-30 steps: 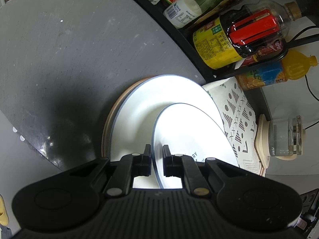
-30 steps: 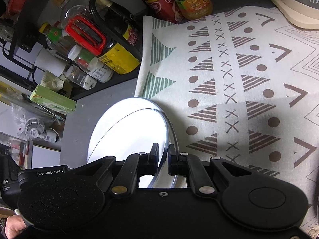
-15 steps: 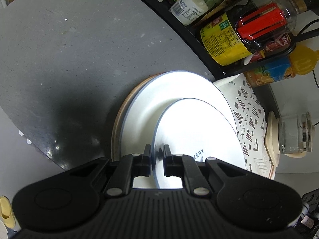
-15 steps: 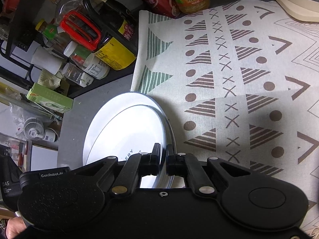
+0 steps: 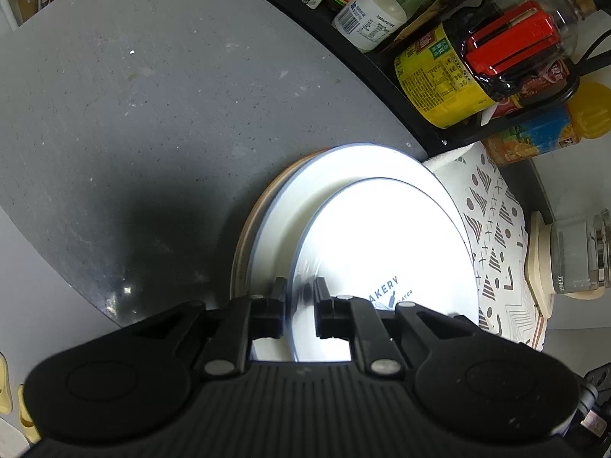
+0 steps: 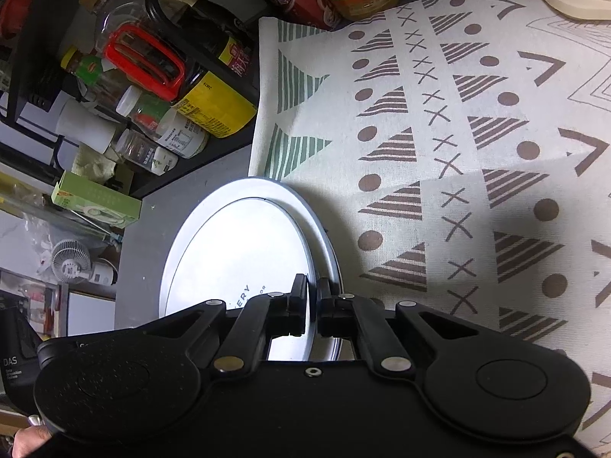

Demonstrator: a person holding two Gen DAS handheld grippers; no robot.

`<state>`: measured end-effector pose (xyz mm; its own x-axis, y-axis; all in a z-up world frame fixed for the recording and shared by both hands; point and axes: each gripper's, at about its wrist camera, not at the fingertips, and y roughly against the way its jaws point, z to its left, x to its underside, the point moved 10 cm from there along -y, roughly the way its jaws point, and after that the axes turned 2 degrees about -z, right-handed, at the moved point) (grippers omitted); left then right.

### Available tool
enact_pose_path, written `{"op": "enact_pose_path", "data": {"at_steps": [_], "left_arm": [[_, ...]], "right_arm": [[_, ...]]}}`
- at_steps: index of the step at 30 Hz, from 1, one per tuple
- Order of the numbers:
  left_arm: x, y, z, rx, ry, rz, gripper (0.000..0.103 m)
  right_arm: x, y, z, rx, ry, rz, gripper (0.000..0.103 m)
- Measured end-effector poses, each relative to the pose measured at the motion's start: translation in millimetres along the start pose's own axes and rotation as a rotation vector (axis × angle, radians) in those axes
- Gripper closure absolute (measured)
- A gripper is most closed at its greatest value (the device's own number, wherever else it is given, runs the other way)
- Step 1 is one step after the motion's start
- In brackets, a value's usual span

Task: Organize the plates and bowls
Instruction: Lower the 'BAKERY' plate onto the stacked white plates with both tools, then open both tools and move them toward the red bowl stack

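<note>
Both the left gripper (image 5: 299, 307) and the right gripper (image 6: 313, 307) stay clenched on opposite rims of the small plate (image 5: 385, 252), directly above the large plate (image 5: 328, 191) near the desk (image 5: 152, 114) edge.

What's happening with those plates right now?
Both grippers are clamped on the rim of the small white plate, the left gripper on one edge and the right gripper on the other. The small plate sits over a larger white plate, which rests on a wooden board on the grey counter, beside the patterned cloth.
</note>
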<state>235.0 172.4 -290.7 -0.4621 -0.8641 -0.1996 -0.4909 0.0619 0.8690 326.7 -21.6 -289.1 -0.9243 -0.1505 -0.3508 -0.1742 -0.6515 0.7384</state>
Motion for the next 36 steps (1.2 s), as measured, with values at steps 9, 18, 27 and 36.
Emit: {"op": "enact_pose_path", "data": {"at_steps": [9,18,27,36], "left_arm": [[-17.7,26.2,-0.2,-0.011,-0.012,-0.06,0.09],[-21.9,30.0,16.0,-0.055,0.003,-0.087,0.09],[-23.8,29.0,16.9,-0.043,0.009,-0.1,0.089],[-22.4,29.9,16.4,-0.051,0.016,-0.094,0.089]], "right_arm": [[-1.7,-4.3,2.4,0.011,0.007,-0.009,0.098],[-0.7,-9.4,6.0,0.037,0.028,0.0,0.097],[-1.9,3.9,8.4,0.041,0.008,0.012,0.088],[-11.4,24.2,-5.7,0.065,0.003,-0.037,0.086]]}}
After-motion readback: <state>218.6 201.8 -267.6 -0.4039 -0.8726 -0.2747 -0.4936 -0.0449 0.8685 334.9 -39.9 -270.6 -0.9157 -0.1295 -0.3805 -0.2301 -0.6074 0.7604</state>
